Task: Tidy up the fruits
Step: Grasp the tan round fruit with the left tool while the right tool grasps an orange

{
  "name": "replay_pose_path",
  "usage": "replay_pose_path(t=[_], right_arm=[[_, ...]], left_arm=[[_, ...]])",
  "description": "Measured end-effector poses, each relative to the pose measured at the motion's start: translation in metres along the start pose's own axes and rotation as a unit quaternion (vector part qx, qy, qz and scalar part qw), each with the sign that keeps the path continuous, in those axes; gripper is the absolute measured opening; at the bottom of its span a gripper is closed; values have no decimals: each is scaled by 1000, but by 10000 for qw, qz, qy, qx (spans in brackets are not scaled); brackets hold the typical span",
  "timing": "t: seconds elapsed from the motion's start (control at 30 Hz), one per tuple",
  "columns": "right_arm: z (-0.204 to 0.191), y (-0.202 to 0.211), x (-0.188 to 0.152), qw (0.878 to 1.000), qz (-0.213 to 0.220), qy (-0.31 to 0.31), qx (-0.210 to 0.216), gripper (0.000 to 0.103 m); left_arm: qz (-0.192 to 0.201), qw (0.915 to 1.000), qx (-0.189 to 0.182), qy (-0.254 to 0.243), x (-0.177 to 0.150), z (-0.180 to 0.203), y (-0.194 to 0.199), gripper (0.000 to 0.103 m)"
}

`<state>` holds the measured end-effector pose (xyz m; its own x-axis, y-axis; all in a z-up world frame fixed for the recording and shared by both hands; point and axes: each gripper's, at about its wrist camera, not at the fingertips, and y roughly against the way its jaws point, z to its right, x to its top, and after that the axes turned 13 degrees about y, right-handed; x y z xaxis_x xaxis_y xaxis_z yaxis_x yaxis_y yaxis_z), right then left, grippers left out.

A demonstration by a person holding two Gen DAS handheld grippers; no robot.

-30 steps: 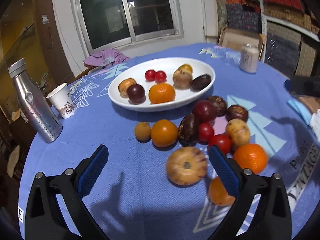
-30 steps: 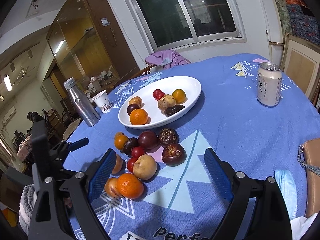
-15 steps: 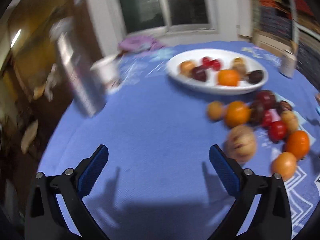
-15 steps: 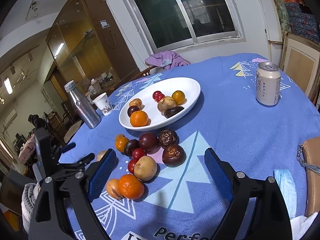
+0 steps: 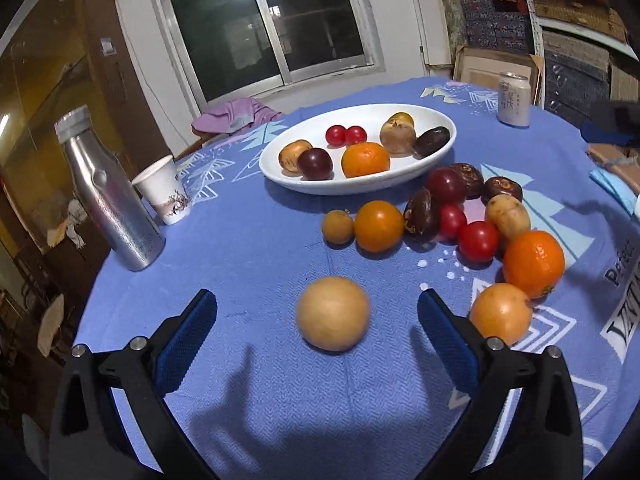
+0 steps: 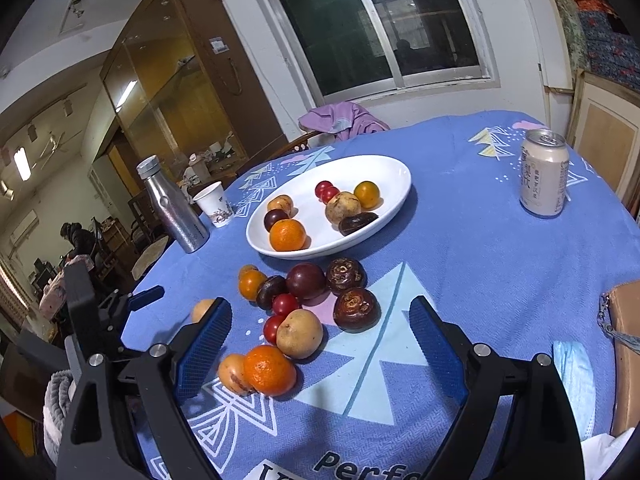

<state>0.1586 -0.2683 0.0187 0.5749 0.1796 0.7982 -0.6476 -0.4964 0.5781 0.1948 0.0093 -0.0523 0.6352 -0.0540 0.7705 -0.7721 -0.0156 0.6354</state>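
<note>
A white oval plate [image 5: 440, 114] [image 6: 384, 164] holds several fruits, among them an orange [image 5: 365, 159]. A cluster of loose fruits lies on the blue cloth in front of it: oranges [image 5: 534, 258], red tomatoes [image 5: 478, 241], dark plums and a potato-like fruit [image 6: 299, 333]. A pale round fruit [image 5: 332, 318] lies apart, between the open fingers of my left gripper [image 5: 317, 322], untouched. My right gripper [image 6: 320, 350] is open and empty, low over the cluster's near side. The left gripper [image 6: 132, 300] also shows in the right wrist view.
A steel bottle [image 5: 108, 196] and a paper cup [image 5: 162, 190] stand at the left of the round table. A drink can [image 6: 543, 178] stands at the right. A brown bag [image 6: 626, 356] and a blue mask [image 6: 572, 372] lie at the right edge.
My left gripper swung left and came back; the pale round fruit now lies apart from the cluster, centred between its open fingers. The right gripper has moved slightly forward.
</note>
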Motion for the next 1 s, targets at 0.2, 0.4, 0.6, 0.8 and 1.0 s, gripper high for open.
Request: replay_pose_path(t=[0.2, 0.4, 0.6, 0.8, 1.0], right_arm=[[-10, -6, -2, 9996, -145, 232, 16, 91], [-8, -8, -2, 9997, -187, 169, 24, 91], [-17, -12, -5, 9987, -287, 380, 152, 91], [-38, -23, -15, 9947, -591, 772, 330, 79], [-49, -47, -28, 9908, -982, 893, 273, 69]], left_arm=[[-444, 9973, -439, 378, 8, -12, -21, 68], [-657, 9957, -582, 303, 9, -3, -32, 59], [-748, 9943, -592, 474, 11, -11, -35, 44], [-764, 9922, -731, 655, 8, -22, -30, 43], [-785, 9933, -638, 557, 7, -18, -32, 46]])
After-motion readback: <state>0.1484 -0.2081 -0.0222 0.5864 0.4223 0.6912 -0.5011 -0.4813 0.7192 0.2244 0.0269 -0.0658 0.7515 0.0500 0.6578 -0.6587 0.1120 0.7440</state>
